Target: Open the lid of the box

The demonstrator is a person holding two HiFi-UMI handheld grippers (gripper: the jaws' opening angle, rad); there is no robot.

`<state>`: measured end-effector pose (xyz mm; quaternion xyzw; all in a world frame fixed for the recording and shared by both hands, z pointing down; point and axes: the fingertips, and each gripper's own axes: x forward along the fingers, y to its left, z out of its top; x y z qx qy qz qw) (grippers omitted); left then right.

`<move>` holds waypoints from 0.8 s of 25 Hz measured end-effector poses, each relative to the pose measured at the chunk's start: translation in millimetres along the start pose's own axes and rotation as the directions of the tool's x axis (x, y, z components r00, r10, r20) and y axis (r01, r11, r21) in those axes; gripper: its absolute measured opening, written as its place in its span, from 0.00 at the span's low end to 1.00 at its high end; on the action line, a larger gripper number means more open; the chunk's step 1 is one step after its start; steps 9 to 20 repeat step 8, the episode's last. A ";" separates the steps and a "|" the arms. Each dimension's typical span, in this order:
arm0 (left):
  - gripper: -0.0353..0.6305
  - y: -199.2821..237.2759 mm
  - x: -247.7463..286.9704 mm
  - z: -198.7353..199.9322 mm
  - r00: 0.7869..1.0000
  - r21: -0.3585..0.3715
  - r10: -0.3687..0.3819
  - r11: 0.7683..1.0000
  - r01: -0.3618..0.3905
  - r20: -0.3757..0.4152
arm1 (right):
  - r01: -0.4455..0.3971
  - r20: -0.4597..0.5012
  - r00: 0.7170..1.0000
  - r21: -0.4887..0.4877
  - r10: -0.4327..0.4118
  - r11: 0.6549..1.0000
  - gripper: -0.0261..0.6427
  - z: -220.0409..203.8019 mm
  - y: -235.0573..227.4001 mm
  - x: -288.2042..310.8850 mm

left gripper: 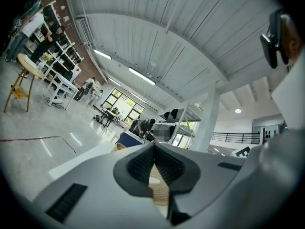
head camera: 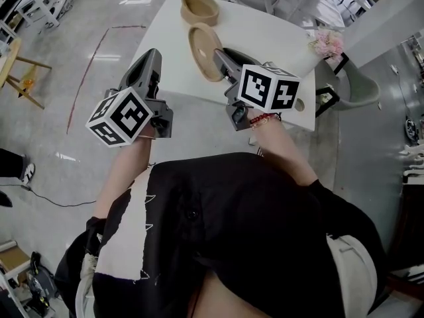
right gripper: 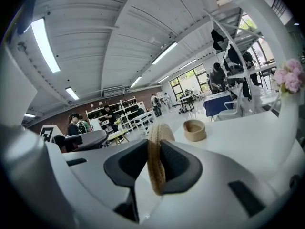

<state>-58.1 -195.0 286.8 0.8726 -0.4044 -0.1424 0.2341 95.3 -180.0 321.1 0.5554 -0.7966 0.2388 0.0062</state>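
The round wooden box (head camera: 199,7) stands open and lidless at the far side of the white table (head camera: 265,35); it also shows small in the right gripper view (right gripper: 195,130). Its flat wooden lid (head camera: 203,48) is up on edge over the table's near part. My right gripper (head camera: 222,55) is shut on the lid's rim, and in its own view the lid (right gripper: 159,131) stands pinched between the pads of the right gripper (right gripper: 156,151). My left gripper (head camera: 151,55) hangs by the table's left edge, apart from the lid, its tips (left gripper: 153,149) together and holding nothing.
Pink flowers (head camera: 326,43) stand at the table's right corner, near a grey chair (head camera: 361,88). A wooden stool (head camera: 20,71) is on the grey floor at the far left. Shelves, tables and people fill the hall in the background.
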 end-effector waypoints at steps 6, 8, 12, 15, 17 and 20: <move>0.07 -2.0 -0.1 2.6 1.000 0.000 -0.005 1.000 0.005 0.002 | -0.003 0.004 1.000 -0.010 0.003 1.000 0.17 3.3 3.1 -1.3; 0.07 -2.4 -0.3 2.9 1.000 0.000 -0.005 1.000 0.005 0.001 | -0.003 0.006 1.000 -0.011 0.003 1.000 0.17 4.4 3.6 -2.0; 0.07 -2.4 -0.3 2.9 1.000 0.000 -0.005 1.000 0.005 0.001 | -0.003 0.006 1.000 -0.011 0.003 1.000 0.17 4.4 3.6 -2.0; 0.07 -2.4 -0.3 2.9 1.000 0.000 -0.005 1.000 0.005 0.001 | -0.003 0.006 1.000 -0.011 0.003 1.000 0.17 4.4 3.6 -2.0; 0.07 -2.4 -0.3 2.9 1.000 0.000 -0.005 1.000 0.005 0.001 | -0.003 0.006 1.000 -0.011 0.003 1.000 0.17 4.4 3.6 -2.0; 0.07 -2.4 -0.3 2.9 1.000 0.000 -0.005 1.000 0.005 0.001 | -0.003 0.006 1.000 -0.011 0.003 1.000 0.17 4.4 3.6 -2.0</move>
